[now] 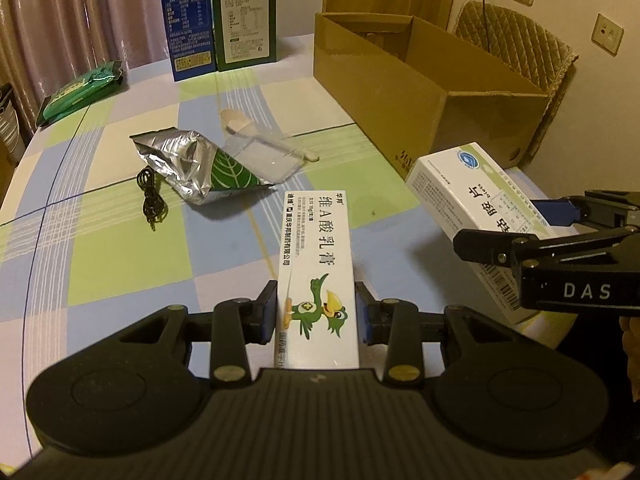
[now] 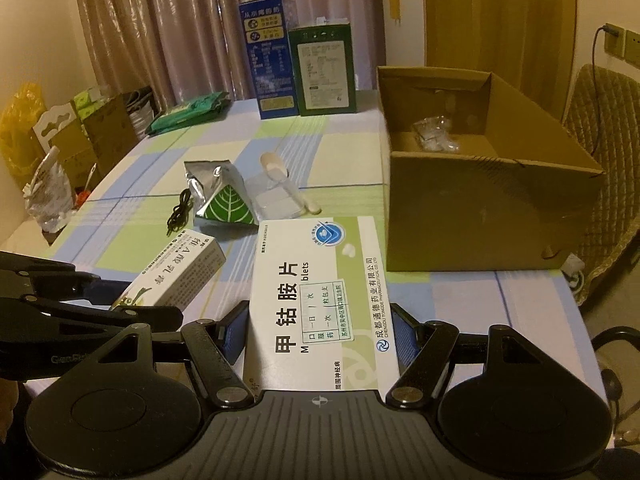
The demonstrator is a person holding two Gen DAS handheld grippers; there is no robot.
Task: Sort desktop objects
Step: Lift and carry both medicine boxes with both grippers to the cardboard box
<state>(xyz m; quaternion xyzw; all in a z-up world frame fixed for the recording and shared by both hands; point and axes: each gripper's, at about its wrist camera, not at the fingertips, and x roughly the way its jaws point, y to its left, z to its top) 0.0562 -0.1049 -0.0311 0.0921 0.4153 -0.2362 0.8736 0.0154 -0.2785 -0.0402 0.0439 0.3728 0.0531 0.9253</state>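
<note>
Two medicine boxes — an ointment carton [image 1: 316, 268] and a tablet box [image 2: 320, 300]; two tall cartons [image 2: 298, 60] standing upright; one cardboard box [image 2: 480, 200] — one foil pouch [image 1: 200, 168], one black cable [image 1: 151, 200], one plastic spoon [image 2: 288, 184].

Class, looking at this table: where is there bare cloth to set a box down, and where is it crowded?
Bare cloth lies left of the black cable and between the foil pouch and the upright cartons. Crowded: pouch, cable, spoon bunch mid-table; the cardboard box fills the right.

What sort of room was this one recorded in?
Most likely a home dining or living room: a table under a checked tablecloth, pleated curtains behind it, a quilted chair by wall sockets, and household clutter such as medicine boxes and a cardboard box.
</note>
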